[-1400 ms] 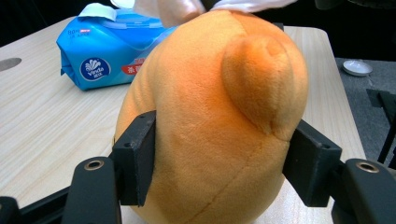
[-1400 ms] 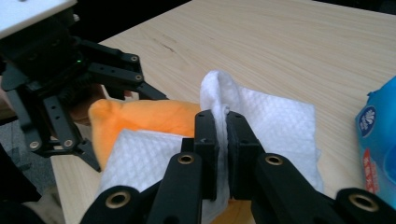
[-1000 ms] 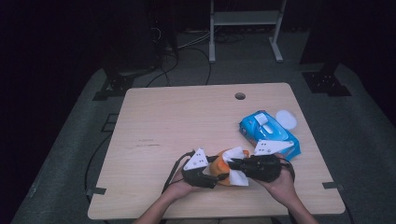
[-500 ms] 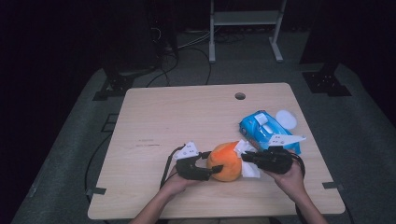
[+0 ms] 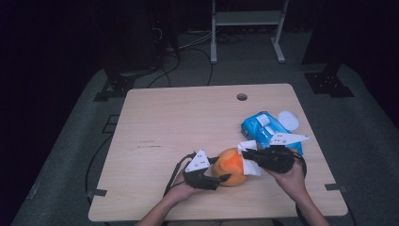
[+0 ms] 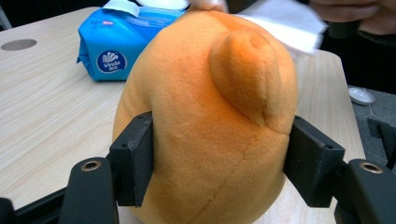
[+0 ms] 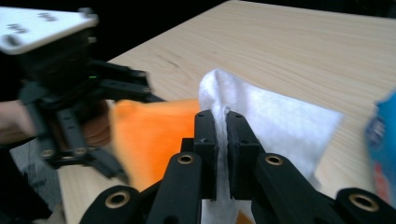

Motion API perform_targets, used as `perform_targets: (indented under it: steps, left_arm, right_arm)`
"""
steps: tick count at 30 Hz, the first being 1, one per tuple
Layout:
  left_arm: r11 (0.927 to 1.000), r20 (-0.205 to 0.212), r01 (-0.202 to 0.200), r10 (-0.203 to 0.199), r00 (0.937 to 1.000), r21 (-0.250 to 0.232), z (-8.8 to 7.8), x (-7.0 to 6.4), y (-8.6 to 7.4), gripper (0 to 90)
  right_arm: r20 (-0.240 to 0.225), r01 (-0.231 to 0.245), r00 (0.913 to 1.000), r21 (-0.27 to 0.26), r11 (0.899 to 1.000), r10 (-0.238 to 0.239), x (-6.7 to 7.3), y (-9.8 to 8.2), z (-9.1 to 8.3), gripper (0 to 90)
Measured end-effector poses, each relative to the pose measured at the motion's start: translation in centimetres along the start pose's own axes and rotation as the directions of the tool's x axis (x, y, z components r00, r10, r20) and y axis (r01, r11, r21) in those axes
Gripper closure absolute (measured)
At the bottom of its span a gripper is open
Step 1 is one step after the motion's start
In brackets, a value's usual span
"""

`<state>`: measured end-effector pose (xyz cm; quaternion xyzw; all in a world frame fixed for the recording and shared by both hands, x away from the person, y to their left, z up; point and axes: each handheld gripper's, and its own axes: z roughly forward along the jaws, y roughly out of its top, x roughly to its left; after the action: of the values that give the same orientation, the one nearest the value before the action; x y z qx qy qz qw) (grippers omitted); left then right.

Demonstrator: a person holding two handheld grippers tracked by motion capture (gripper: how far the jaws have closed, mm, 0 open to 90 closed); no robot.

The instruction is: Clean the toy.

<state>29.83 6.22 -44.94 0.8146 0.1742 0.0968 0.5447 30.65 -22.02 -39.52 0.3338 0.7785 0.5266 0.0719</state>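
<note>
Centre stage, an orange plush toy (image 5: 231, 166) sits low in the high view, just right of the frame's middle, on the near part of a pale wooden table (image 5: 188, 122). From its left, the left gripper (image 5: 220, 175) clamps it: in the left gripper view the two black jaws press into the toy's flanks at lower left and lower right, the plush (image 6: 210, 121) bulging between them, one rounded ear (stitched seam below it) standing at the upper right of centre. From the right side, the right gripper (image 5: 248, 157) meets the toy's upper right edge, its jaws nearly together and pinching a white tissue (image 7: 280, 116); in the right gripper view the sheet runs up through the narrow slit between the pads and spreads out to the right over the tabletop, with the orange toy (image 7: 149, 135) blurred at lower left and the left gripper (image 7: 109, 91) beyond it. Behind the right hand (image 5: 291, 174), toward the right of the high view, lies a blue tissue pack (image 5: 263, 129), its white flap open, and a small white round lid (image 5: 288, 120) touching its far end. A round cable hole (image 5: 242, 97) marks the table's far edge. Dark floor, cables and a metal stand surround it.
</note>
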Motion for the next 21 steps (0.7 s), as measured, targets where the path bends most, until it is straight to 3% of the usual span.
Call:
perform_targets:
  steps: [4, 7, 11, 13, 17, 19, 21]
  left_arm:
    - [0.9996, 0.004, 0.027, -0.027, 0.9996, -0.010, 0.1, 0.3, 0.0, 31.4]
    - [0.9996, 0.003, 0.027, -0.027, 0.9996, -0.010, 0.1, 0.2, 0.0, 31.3]
    - [0.9993, -0.001, 0.035, -0.035, 0.9994, -0.009, 0.1, 0.4, 0.0, 31.3]
    - [0.9993, -0.003, 0.035, -0.035, 0.9994, -0.011, 0.2, 0.3, 0.0, 31.4]
    - [0.9999, -0.008, 0.014, -0.014, 0.9999, -0.006, 0.4, -0.1, 0.1, 31.4]
    - [0.9999, -0.015, 0.015, -0.015, 0.9998, -0.003, 0.3, -0.2, 0.2, 32.1]
    - [0.9998, -0.016, 0.019, -0.020, 0.9997, -0.008, 0.2, -0.1, 0.1, 32.8]
  right_arm:
    - [0.013, -0.043, 0.9990, 0.002, 0.999, 0.043, -1.4, -0.6, -0.4, 83.0]
    - [0.023, -0.025, 0.9994, 0.012, 1.000, 0.025, -1.1, -0.5, -0.5, 83.2]
    - [-0.001, 0.011, 0.9999, 0.019, 1.000, -0.011, 0.4, -0.1, 0.0, 83.4]
    - [-0.039, 0.033, 0.9987, 0.020, 0.999, -0.032, 1.4, 0.2, 0.4, 83.4]
    - [-0.108, 0.104, 0.9890, 0.028, 0.994, -0.101, 4.1, 0.9, 1.4, 83.3]
    - [-0.088, 0.148, 0.9857, 0.041, 0.988, -0.144, 4.9, 1.1, 1.9, 83.3]
    - [-0.071, 0.137, 0.9884, 0.035, 0.990, -0.135, 4.4, 1.1, 1.8, 83.3]
